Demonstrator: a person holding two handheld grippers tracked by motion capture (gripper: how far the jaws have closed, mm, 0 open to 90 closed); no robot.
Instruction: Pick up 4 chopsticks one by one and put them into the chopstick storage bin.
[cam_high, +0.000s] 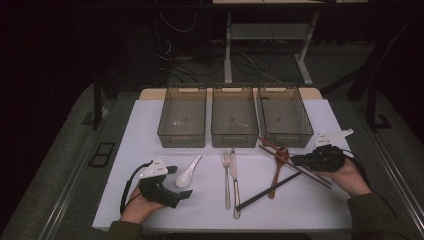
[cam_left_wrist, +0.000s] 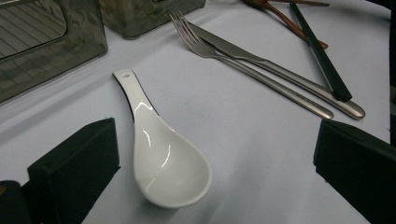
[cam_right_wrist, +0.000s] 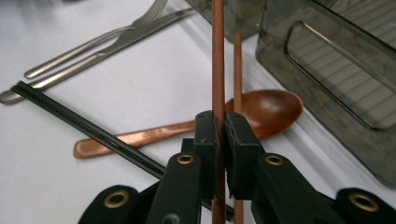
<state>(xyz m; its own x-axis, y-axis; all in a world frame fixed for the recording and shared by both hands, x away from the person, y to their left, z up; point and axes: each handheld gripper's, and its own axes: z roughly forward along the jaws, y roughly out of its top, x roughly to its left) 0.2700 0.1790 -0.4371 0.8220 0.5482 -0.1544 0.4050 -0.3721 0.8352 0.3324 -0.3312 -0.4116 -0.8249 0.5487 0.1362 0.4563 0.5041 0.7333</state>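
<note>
Chopsticks of reddish-brown wood sit pinched between the jaws of the right hand-held gripper, which is clenched on one stick of the pair; the second stick runs just beside it, outside the jaws. In the high view the pair slants across the right part of the white desk, from just in front of the right bin down toward the person's right hand, with the right hand-held gripper at mid-right of the frame. Under the sticks lies a brown wooden spoon, its bowl close to the wall of a smoky clear bin. A black pair of chopsticks lies across the spoon's handle, lower centre right.

At lower left of the high view, the left hand-held gripper rests on the desk, released, its jaws wide apart. A white ceramic soup spoon lies between them, touched by neither. A steel fork and knife lie side by side at centre.

Three bins stand in a row along the upper middle of the desk: left, centre and right.
</note>
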